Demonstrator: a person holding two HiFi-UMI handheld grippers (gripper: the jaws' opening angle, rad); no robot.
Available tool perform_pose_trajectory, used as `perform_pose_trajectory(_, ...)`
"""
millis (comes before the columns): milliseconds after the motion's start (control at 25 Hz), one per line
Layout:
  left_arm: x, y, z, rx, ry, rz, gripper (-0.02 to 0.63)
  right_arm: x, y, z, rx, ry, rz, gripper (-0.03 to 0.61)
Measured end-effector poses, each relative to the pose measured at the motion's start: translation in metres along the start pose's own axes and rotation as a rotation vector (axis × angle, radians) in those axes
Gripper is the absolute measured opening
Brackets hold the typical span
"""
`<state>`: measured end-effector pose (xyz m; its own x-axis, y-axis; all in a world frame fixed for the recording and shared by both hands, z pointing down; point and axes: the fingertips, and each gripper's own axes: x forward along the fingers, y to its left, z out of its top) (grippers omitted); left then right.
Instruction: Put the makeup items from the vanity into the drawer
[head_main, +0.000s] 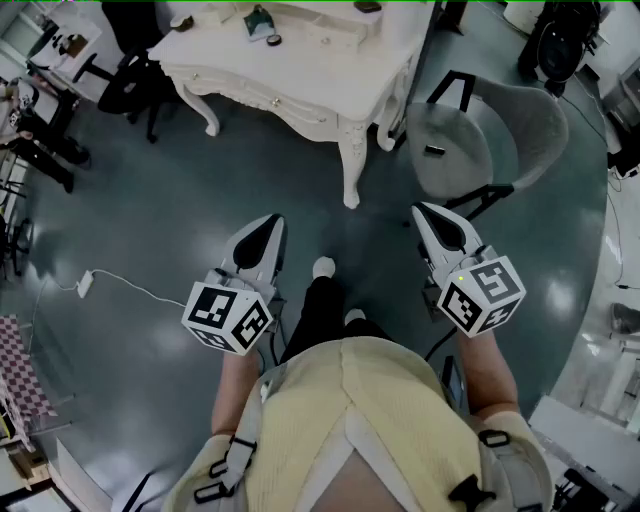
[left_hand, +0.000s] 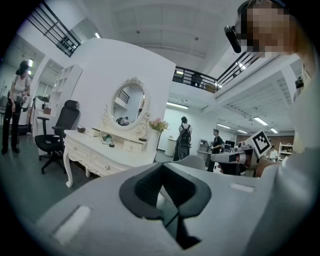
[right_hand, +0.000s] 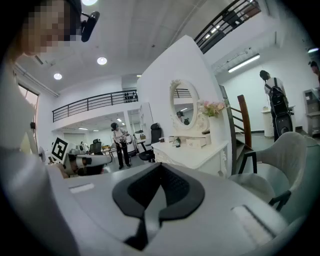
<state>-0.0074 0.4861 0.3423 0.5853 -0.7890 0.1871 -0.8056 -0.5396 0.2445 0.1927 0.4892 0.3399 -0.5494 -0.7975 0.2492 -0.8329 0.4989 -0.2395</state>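
The white vanity (head_main: 300, 75) stands ahead of me at the top of the head view, its front drawers (head_main: 275, 100) closed. On its top lie a teal makeup item (head_main: 258, 22) and a small dark round one (head_main: 274, 40). My left gripper (head_main: 264, 228) and right gripper (head_main: 428, 213) hang low over the floor, well short of the vanity, both shut with nothing in them. In the left gripper view, past the gripper (left_hand: 162, 192), the vanity (left_hand: 95, 155) stands under its oval mirror (left_hand: 128, 105). The right gripper (right_hand: 157, 195) points at the vanity (right_hand: 195, 150) from its other side.
A grey shell chair (head_main: 490, 140) stands right of the vanity with a small dark object (head_main: 433, 150) on its seat. A black office chair (head_main: 130, 85) is at the vanity's left. A white power strip (head_main: 85, 285) and its cable lie on the floor. People stand in the background (left_hand: 184, 137).
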Motion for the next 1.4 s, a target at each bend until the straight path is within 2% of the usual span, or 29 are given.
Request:
perform_pose_trajectory(360, 0.016, 0.024, -0.007, 0.016, 0.034, 0.001, -0.001, 0.029, -0.003, 0.001, 0.010, 0.021, 0.003, 0.000)
perform_pose_trajectory(520, 0.022, 0.051, -0.002, 0.006, 0.030, 0.005, -0.002, 0.060, -0.001, 0.010, -0.011, 0.025, 0.007, 0.002)
perform_pose_trajectory(840, 0.039, 0.121, 0.011, 0.001, 0.038, 0.049, -0.002, 0.150, 0.012, 0.022, -0.048, 0.072, 0.087, 0.002)
perform_pose_trajectory(1120, 0.049, 0.188, 0.039, 0.012, 0.013, 0.101, 0.000, 0.235, 0.029, 0.043, -0.090, 0.100, 0.151, 0.037)
perform_pose_trajectory(1400, 0.051, 0.242, 0.042, 0.059, 0.051, 0.143, 0.000, 0.304, 0.037, 0.052, -0.113, 0.147, 0.164, 0.103)
